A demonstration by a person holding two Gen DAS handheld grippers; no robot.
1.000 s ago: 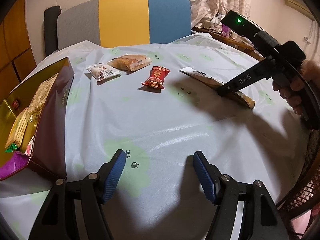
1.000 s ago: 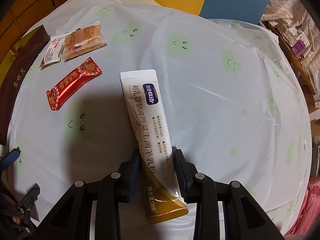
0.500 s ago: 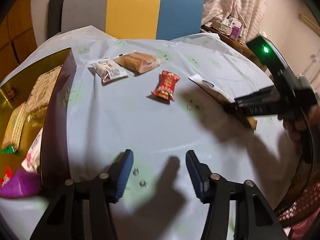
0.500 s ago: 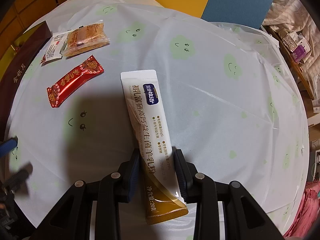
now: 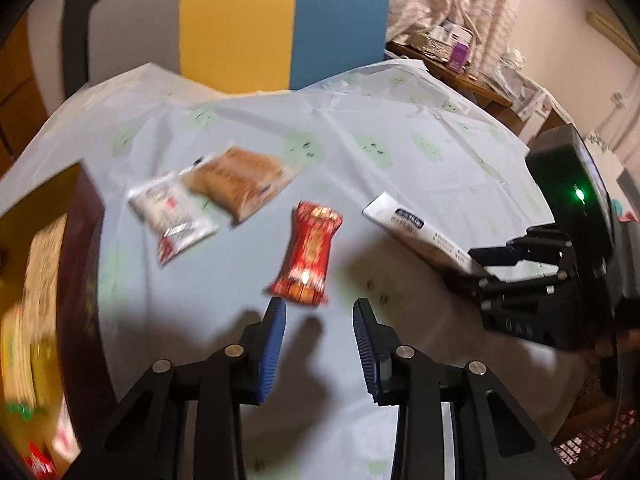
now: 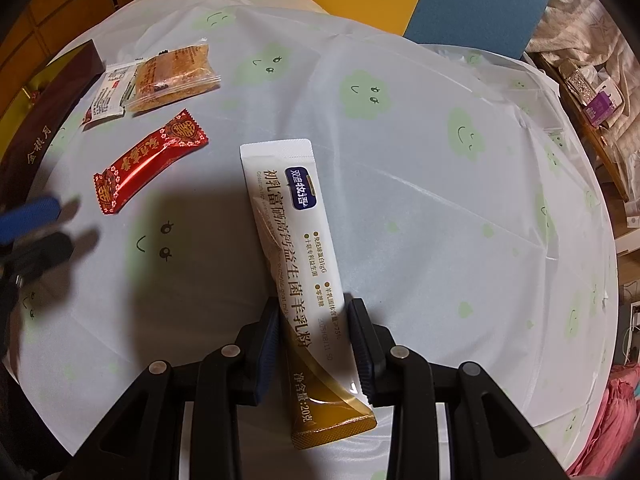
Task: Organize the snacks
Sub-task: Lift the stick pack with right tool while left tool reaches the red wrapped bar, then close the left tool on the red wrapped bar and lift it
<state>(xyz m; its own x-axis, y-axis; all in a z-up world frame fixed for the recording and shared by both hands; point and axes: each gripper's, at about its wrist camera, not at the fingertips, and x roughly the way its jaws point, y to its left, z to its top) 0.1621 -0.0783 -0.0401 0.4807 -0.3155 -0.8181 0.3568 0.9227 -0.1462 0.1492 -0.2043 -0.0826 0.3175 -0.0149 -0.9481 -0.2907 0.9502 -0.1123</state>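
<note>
On the white and gold sachet (image 6: 298,256), a dark blue badge with the brand 双迪牧语 was printed near the top, the large line 初乳富硒高钙益生菌羊乳粉 was set along its length, and 净含量:20克 was marked on the gold end. Smaller print beside it was only partly legible. Gold characters 金桂月 were read on the dark brown box (image 6: 38,136). A 囍 sign was shown on the red wrapper (image 6: 150,166).
</note>
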